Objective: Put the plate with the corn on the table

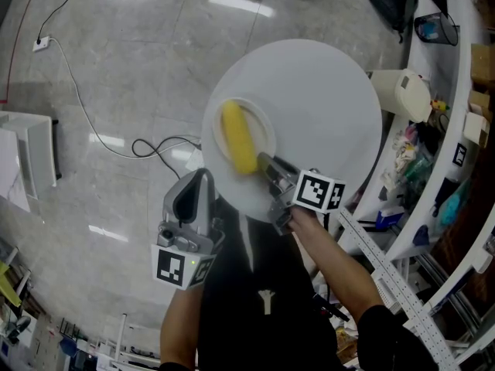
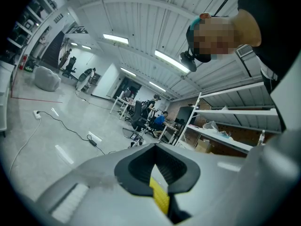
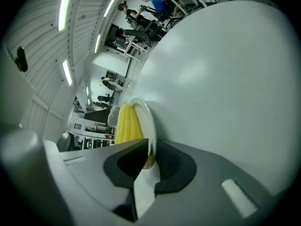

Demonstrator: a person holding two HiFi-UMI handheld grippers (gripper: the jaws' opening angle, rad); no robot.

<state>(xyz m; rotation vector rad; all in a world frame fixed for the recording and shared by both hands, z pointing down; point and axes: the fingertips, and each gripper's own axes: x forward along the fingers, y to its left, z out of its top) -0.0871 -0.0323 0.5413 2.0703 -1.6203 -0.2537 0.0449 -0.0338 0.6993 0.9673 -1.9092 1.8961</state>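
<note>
glossy grey floor (image 1: 116, 60) with a trailing cable (image 1: 158, 140), cluttered white shelving (image 1: 467, 60) at right.

Counter (image 1: 332, 83): white top, smooth, matt with a faint sheen.
Plate (image 1: 265, 130): white, glazed, glossy at the rim.
Corn (image 1: 239, 137): yellow, bumpy rows of kernels, slightly shiny.
Right tool (image 1: 268, 165), left tool (image 1: 203, 176): grey matt plastic shells; black ribbed, rubbery-looking pads (image 3: 170, 159); marker cubes (image 1: 319, 192) in flat black-and-white print.
Floor (image 1: 116, 68): grey, polished, glossy enough to mirror the lamps.
Shelving (image 1: 466, 45): white painted metal.
Sleeve (image 1: 390, 335): black cloth.
</note>
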